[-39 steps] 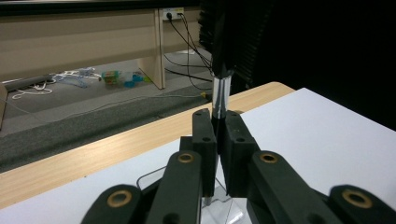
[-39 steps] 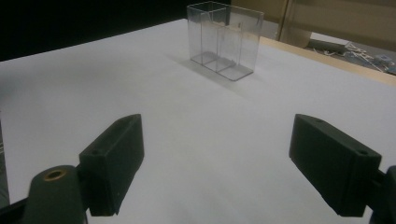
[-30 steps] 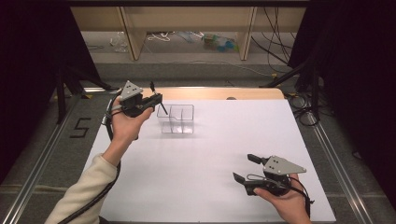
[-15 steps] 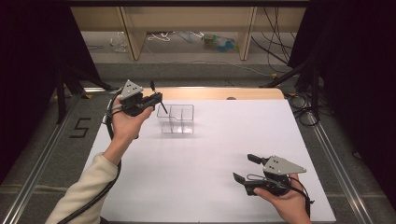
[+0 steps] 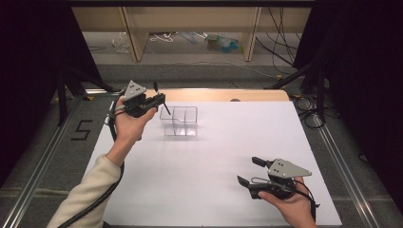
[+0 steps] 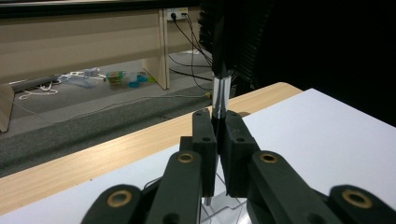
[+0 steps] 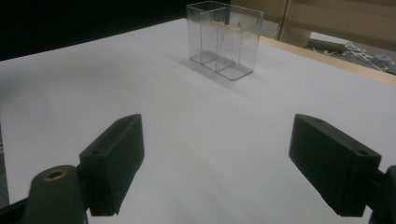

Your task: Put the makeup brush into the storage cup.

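A thin black-and-silver brush is clamped upright in the left claw, just beside the clear plastic two-compartment box. The right claw is held wide, empty, above the white counter, well apart from the box.

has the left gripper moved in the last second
No. In the high view the left gripper, shut on a brush, sits in the same spot beside the clear box as before.
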Motion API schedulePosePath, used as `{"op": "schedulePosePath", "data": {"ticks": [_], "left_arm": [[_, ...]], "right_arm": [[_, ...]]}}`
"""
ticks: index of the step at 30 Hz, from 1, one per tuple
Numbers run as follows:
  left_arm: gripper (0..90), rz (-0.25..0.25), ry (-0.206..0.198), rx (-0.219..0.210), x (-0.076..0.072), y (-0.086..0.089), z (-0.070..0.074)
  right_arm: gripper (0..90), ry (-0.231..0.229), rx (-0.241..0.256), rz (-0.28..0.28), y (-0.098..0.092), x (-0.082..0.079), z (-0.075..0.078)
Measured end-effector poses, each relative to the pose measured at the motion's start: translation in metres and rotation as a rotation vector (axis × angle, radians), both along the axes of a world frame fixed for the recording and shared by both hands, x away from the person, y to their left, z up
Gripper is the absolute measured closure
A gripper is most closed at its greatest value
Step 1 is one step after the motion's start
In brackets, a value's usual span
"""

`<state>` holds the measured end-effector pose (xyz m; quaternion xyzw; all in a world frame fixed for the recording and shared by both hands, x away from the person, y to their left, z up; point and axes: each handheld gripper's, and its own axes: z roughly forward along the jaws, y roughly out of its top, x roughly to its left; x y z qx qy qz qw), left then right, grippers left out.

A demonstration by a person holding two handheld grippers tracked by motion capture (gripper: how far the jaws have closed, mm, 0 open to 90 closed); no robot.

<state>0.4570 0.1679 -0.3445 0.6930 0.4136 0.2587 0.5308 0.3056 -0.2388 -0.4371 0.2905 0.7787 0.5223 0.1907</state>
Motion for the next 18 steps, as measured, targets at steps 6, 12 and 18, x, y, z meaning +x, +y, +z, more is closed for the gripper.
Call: {"op": "schedulePosePath", "data": {"ticks": [6, 12, 18], "left_arm": [[85.0, 0.002, 0.001, 0.003, 0.0011, -0.0007, -0.0001], [85.0, 0.007, 0.003, 0.003, 0.0026, -0.0013, -0.0014], [85.0, 0.007, 0.004, 0.005, 0.0042, -0.0016, -0.0024]], "right_arm": [[19.1, 0.0, 0.0, -0.001, -0.0001, 0.0001, -0.0001], [19.2, -0.002, 0.002, -0.001, 0.0001, 0.0, -0.0001], [19.2, 0.0, 0.001, 0.0, 0.0, 0.0, 0.0]]}}
